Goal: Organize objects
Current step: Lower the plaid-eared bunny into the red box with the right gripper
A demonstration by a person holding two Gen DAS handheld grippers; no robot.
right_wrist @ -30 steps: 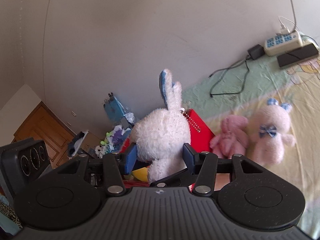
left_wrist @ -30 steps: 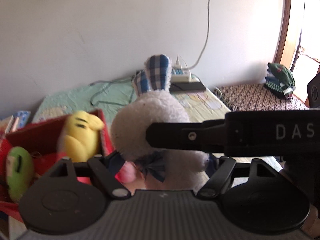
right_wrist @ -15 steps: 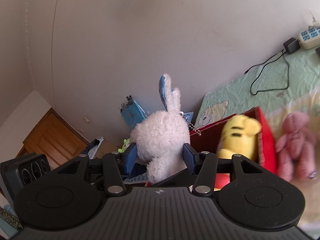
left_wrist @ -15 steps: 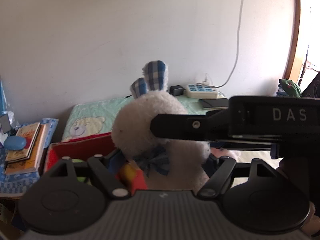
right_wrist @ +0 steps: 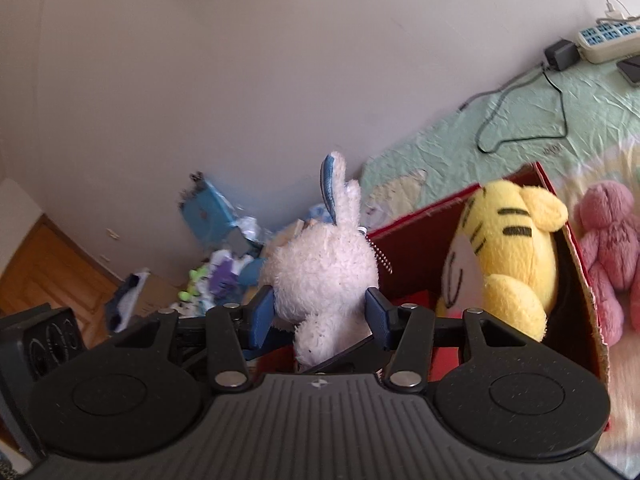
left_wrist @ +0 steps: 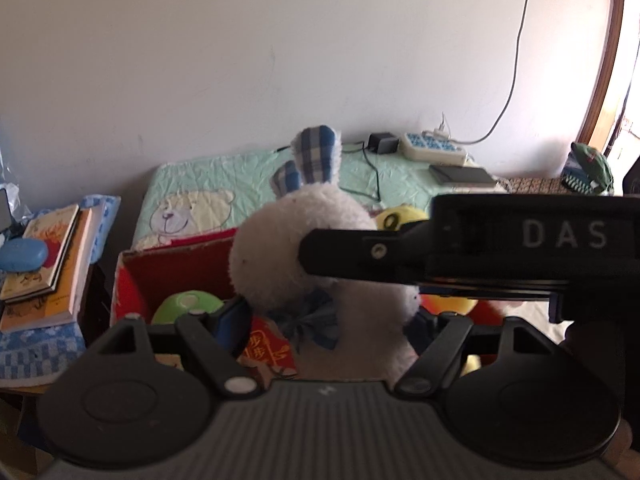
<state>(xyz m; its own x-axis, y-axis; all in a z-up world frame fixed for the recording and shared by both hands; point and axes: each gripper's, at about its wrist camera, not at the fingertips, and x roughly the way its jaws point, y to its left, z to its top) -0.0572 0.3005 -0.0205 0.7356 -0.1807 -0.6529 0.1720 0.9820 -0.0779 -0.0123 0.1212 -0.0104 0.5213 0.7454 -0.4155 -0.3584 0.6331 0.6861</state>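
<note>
A white plush rabbit [left_wrist: 296,252] with blue checked ears is held by both grippers above a red box [left_wrist: 172,268]. My left gripper [left_wrist: 332,320] is shut on its body from both sides. My right gripper [right_wrist: 320,312] is shut on the rabbit [right_wrist: 320,276] too, and its black arm crosses the left wrist view [left_wrist: 460,248]. The red box [right_wrist: 416,248] holds a yellow striped plush [right_wrist: 508,252] and a green plush [left_wrist: 186,306]. A pink plush bear [right_wrist: 608,244] lies on the bed to the right of the box.
A stack of books [left_wrist: 52,256] with a blue case lies on a side table to the left. A power strip [left_wrist: 432,148], a charger with cables and a dark phone [left_wrist: 460,176] lie on the green bedsheet by the wall. Clutter sits on the floor [right_wrist: 224,272].
Both grippers carried the rabbit left, from over the bed to above the red box. The box's inside and the yellow plush now fill more of the views.
</note>
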